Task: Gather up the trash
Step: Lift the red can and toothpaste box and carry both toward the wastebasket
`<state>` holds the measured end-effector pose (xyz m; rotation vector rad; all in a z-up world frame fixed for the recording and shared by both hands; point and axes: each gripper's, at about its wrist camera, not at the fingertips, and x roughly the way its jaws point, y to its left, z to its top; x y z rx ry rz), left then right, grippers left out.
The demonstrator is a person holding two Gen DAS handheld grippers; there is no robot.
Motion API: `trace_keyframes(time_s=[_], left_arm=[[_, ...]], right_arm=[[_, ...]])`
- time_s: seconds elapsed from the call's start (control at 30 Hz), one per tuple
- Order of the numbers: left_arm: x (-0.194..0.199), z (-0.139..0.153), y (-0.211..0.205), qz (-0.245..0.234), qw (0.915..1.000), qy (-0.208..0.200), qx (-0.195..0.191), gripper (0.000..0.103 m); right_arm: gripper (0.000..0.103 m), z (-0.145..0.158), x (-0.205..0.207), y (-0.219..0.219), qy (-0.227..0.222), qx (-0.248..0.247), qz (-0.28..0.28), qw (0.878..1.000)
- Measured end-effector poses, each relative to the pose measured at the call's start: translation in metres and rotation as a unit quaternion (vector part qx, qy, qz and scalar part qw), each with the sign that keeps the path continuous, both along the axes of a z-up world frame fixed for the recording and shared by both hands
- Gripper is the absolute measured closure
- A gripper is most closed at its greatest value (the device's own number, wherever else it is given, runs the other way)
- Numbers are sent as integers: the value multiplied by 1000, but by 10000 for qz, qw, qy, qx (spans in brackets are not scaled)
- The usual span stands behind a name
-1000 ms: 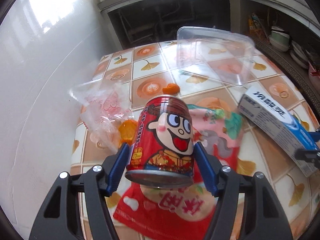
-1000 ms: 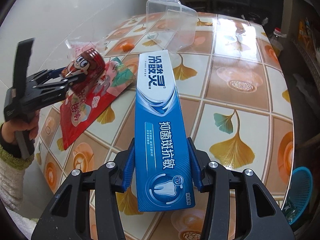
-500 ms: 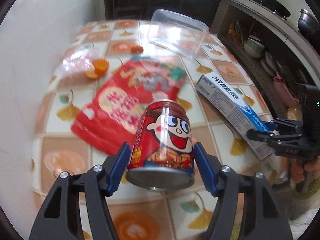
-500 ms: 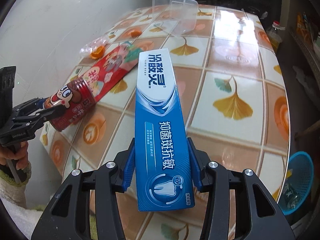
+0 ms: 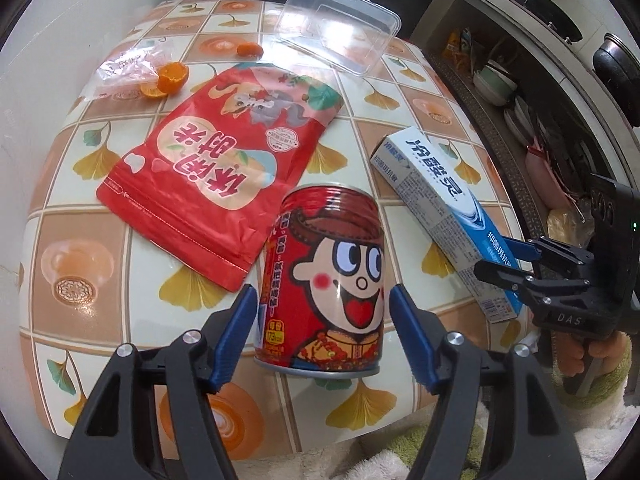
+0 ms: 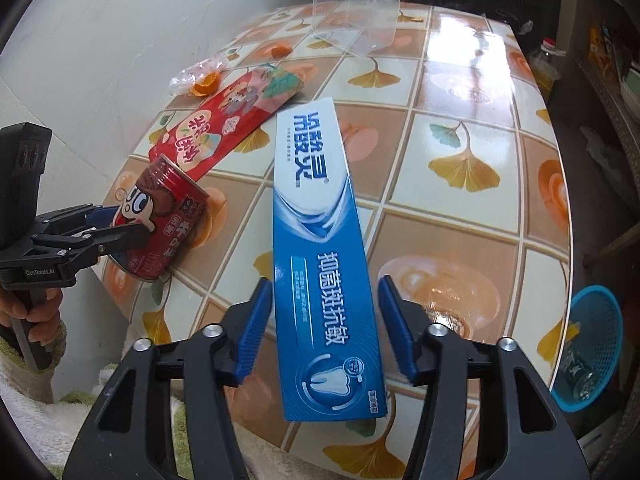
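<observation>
Left gripper point(image 5: 322, 334) jaws have just been opening; gaps show both sides of red can point(image 5: 322, 280) between pads, can no longer pinched; right gripper point(image 6: 320, 326) jaws also just opening, pads clear of blue toothpaste box point(image 6: 320, 256) between them; both things over near part of tiled table point(image 6: 472, 216); on table one red snack pouch point(image 5: 216, 168), orange peel pieces point(image 5: 170, 78), one crumpled clear bag point(image 5: 128, 66), one clear plastic tub point(image 5: 340, 30), tilted; one blue basket point(image 6: 592, 344) beside table edge, something dark inside, unclear.
</observation>
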<state>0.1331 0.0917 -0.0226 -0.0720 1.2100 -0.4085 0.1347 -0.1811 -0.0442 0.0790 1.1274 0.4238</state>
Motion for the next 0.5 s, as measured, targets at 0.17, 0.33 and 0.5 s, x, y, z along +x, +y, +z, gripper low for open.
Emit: trace_keyframes(time_s=[0.17, 0.33, 0.5], left_arm=[[11, -6, -2, -14, 9999, 101, 38, 34], [21, -10, -3, 40, 9999, 135, 45, 34], [23, -18, -8, 6, 9998, 198, 93, 34]], right_arm=[[40, -1, 11, 5, -30, 3, 61, 10000], [40, -4, 25, 12, -24, 55, 84, 9999], [40, -7, 33, 18, 9, 23, 149, 9999]])
